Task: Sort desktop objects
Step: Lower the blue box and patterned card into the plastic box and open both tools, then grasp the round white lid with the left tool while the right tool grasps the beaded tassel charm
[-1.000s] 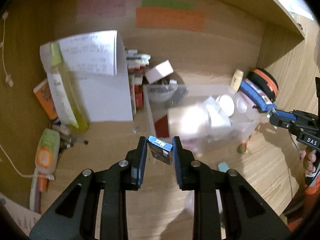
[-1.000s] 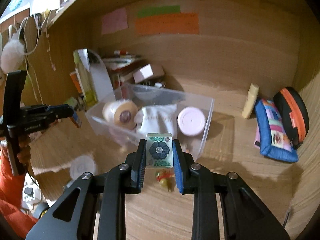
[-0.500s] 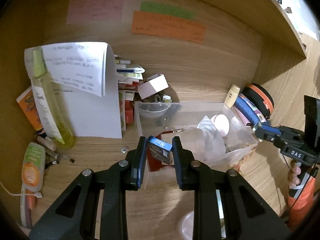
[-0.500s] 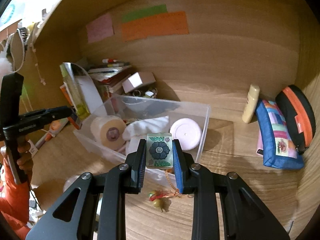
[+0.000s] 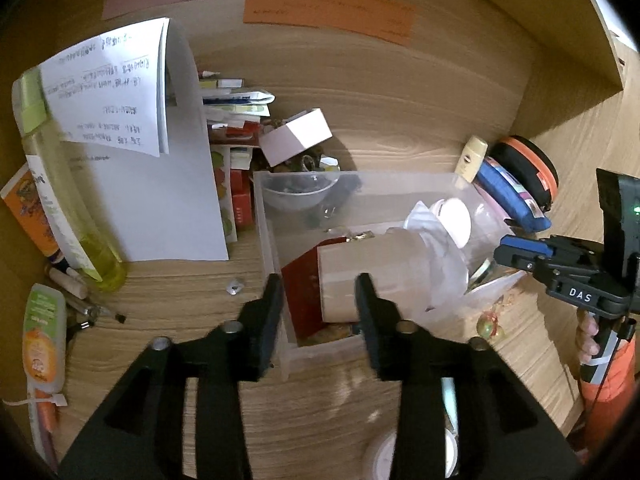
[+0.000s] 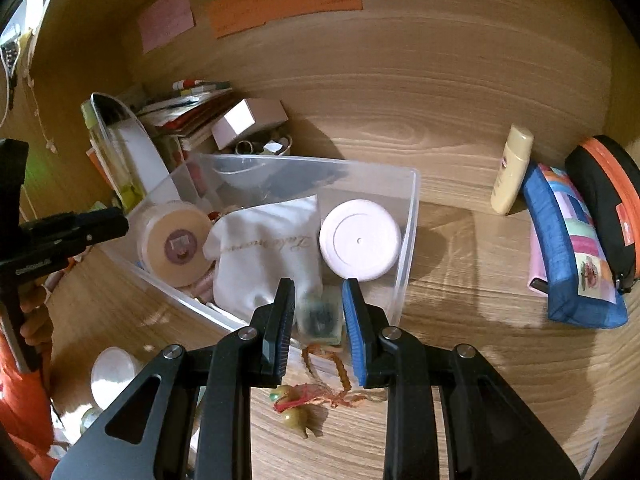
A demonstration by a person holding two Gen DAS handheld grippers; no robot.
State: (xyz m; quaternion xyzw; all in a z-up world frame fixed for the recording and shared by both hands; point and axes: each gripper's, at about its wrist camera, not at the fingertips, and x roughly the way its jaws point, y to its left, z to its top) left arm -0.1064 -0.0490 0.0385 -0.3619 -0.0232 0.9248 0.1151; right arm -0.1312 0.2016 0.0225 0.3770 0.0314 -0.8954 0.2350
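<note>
A clear plastic bin stands on the wooden desk. It holds a tape roll, a white cloth pouch, a white round lid and a red box. My left gripper is open and empty over the bin's near left corner. My right gripper is open over the bin's near edge; the green flower tile is blurred between the jaws, loose from them. The blue box is out of sight.
A white paper stand, a yellow-green bottle, tubes and stacked boxes crowd the left. A cream bottle, a blue pouch and a black-orange case sit right. A beaded charm lies before the bin.
Both grippers moved forward over the bin and opened. The blue box has left my left jaws. The flower tile is dropping from my right jaws.
</note>
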